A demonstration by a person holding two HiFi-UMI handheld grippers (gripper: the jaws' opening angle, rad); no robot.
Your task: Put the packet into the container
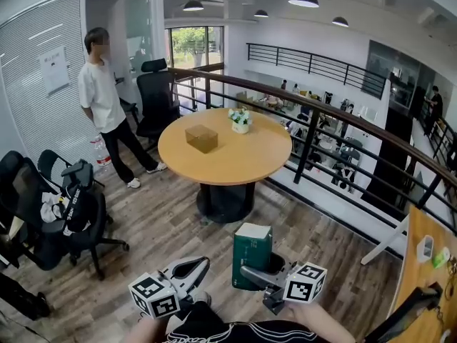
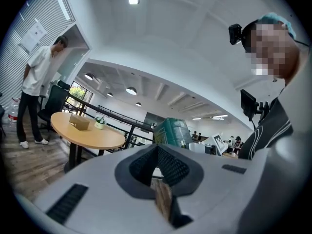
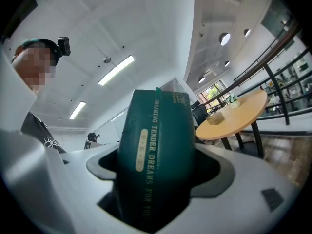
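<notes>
Two tools sit low at six o'clock: my left gripper [image 1: 187,269] is pinched on nothing, and my right gripper [image 1: 260,271] clamps the packet [image 1: 251,245], long axis upright. The box [image 1: 201,138], likely the container, lies well off at twelve o'clock on the table [image 1: 235,164]. I judge the right arm must carry the packet straight forward.

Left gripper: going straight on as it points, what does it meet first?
Probably the green packet held in the right gripper: it sits just beyond the left gripper's shut tips, though depth is unclear.
</notes>
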